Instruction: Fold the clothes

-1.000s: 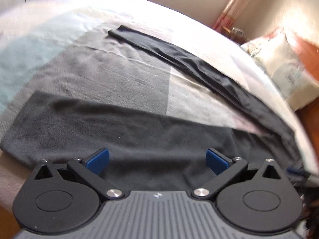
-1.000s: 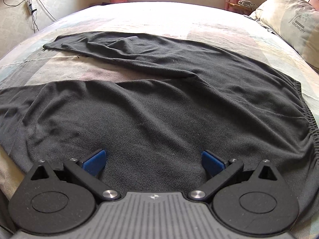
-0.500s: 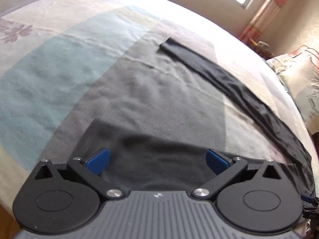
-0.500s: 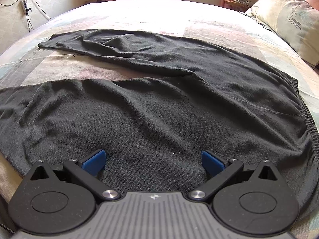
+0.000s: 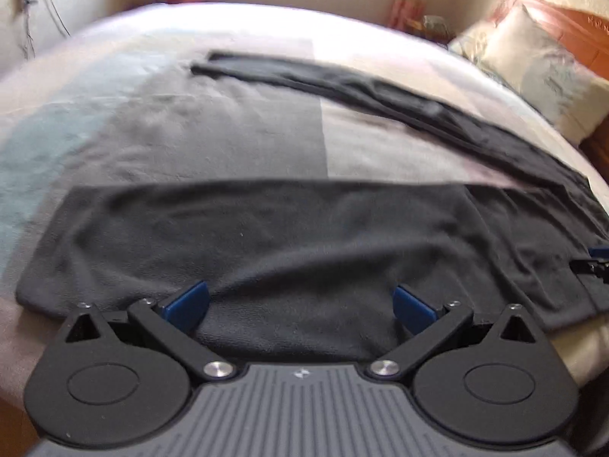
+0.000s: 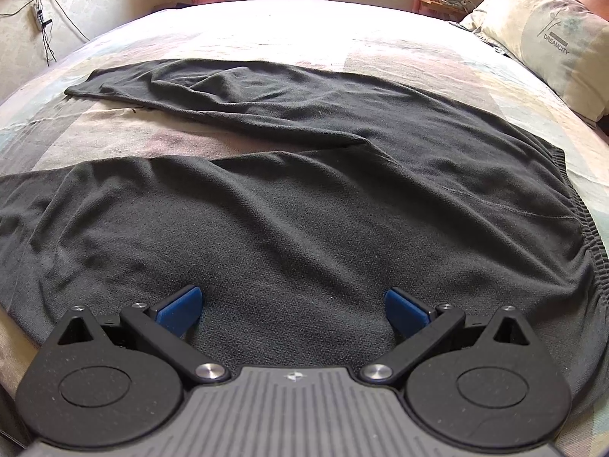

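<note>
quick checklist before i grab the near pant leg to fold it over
1. Left tool open, nothing held: ok.
2. Right tool open, nothing held: ok.
3. Black trousers spread on the bed, legs apart: ok.
4. Near leg hem in view and free of objects: ok.
5. Far leg smooth: not ok, wrinkled near the hem.
6. Pillow apart from the waistband: ok.

The left gripper [image 5: 299, 305] is held low and level, facing forward. Its jaws are spread wide, and the blue pads [image 5: 186, 304] grip nothing. The right gripper [image 6: 292, 307] is in the same pose: low, level, jaws spread wide, blue pads [image 6: 404, 309] gripping nothing.
</note>
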A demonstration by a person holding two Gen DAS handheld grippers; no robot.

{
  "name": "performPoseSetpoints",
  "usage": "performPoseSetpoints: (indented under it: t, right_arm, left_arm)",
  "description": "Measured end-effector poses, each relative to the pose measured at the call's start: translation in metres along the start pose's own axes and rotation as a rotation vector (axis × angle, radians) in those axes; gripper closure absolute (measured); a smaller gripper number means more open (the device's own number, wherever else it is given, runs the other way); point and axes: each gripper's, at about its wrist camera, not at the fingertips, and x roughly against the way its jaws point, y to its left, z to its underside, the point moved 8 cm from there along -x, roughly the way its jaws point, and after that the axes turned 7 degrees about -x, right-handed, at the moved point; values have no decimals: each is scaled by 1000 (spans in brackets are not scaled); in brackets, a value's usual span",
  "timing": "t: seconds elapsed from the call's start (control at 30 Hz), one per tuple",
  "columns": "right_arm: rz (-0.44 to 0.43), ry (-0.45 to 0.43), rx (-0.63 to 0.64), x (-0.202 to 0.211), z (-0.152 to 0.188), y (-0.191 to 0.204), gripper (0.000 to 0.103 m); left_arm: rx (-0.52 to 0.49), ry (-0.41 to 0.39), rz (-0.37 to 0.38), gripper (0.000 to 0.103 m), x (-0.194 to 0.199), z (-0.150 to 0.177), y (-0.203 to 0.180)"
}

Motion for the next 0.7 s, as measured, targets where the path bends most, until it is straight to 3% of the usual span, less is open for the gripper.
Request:
performPoseSetpoints:
  t: [0.17, 0.4, 0.7]
  right_arm:
    - [0, -18, -4, 1, 1, 0, 0]
    - [-3, -35, -6, 2, 1, -1, 0]
    - [-50, -74, 33, 6, 7, -3, 0]
  left_arm:
    - [13, 53, 19, 1, 13, 1, -2]
    - [-31, 35, 24, 1, 1, -21, -30]
    - [-104, 88, -15, 1, -2, -26, -61]
